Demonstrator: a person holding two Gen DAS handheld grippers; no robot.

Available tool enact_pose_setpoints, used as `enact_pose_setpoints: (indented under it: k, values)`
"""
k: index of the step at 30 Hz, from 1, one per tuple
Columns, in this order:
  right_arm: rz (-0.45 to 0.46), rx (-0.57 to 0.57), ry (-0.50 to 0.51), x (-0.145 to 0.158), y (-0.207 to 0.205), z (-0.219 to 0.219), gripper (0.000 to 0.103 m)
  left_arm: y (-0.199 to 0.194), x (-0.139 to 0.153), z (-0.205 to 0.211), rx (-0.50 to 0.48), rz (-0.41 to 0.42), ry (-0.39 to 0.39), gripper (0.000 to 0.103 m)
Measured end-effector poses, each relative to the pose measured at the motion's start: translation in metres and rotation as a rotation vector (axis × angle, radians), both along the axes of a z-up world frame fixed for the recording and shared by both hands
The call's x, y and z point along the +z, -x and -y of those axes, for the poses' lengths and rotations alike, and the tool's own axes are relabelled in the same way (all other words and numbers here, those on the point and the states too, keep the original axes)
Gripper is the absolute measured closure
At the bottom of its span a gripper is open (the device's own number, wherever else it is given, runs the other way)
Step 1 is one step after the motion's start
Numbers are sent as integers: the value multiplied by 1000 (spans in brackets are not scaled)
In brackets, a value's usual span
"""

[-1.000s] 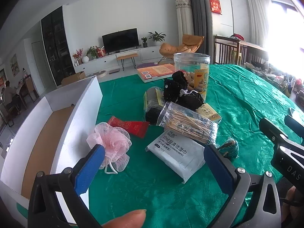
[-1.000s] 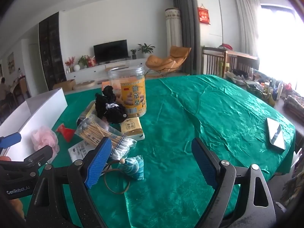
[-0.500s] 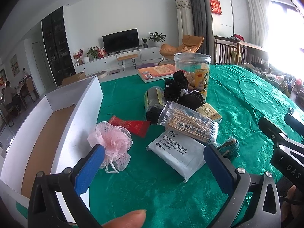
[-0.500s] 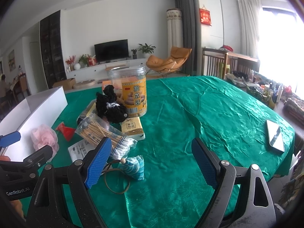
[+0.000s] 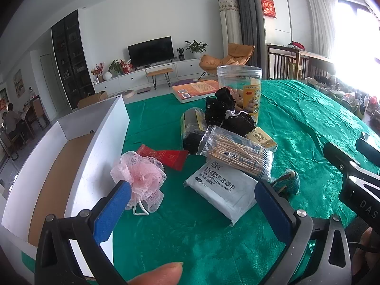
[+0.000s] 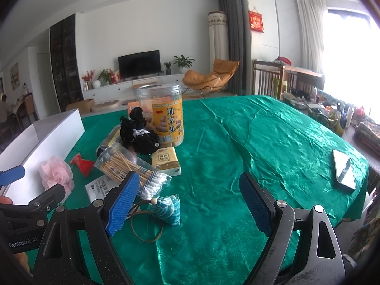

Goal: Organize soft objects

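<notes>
Right now your left tongs [image 5: 192,210] hang with the blue pads wide apart and nothing between them, low over the green tabletop [image 5: 296,109]. Your right tongs [image 6: 187,199] are just as wide apart and hold nothing either; they hover above the near edge of the cloth.

From the left wrist view, the pink mesh puff [image 5: 140,178] lies on the cloth just beside the outer wall of the white box [image 5: 104,142], and your left pad [image 5: 111,213] sits in front of its lower edge. A red packet [image 5: 166,156] lies just behind the puff. To its right you have the white pack of cleaning wipes [image 5: 220,190], with a clear bag of cotton swabs [image 5: 235,154] overlapping its far end. Behind the swabs sit a black scrunchie bundle [image 5: 228,114], a dark roll in clear wrap [image 5: 192,128] and a clear snack jar with a yellow label [image 5: 242,87]. A small yellow tissue pack [image 5: 263,139] peeks out beside the black bundle.

From the right wrist view, a small blue-and-white striped pouch [image 6: 168,210] with a bead and a brown cord loop [image 6: 144,228] lies near your left pad. A phone [image 6: 344,172] rests well apart on the right side of the cloth.
</notes>
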State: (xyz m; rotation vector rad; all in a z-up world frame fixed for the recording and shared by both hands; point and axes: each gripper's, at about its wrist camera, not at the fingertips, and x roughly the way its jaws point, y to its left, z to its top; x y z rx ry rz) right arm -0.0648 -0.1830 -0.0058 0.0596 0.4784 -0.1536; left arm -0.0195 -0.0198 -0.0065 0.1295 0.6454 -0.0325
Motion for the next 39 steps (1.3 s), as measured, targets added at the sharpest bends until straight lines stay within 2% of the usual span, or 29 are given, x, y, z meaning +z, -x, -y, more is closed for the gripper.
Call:
enact_pose_setpoints:
  k: [39]
  values:
    - [3,0,2,0,0,0,15,3,-7,1,3,-10,-11,0]
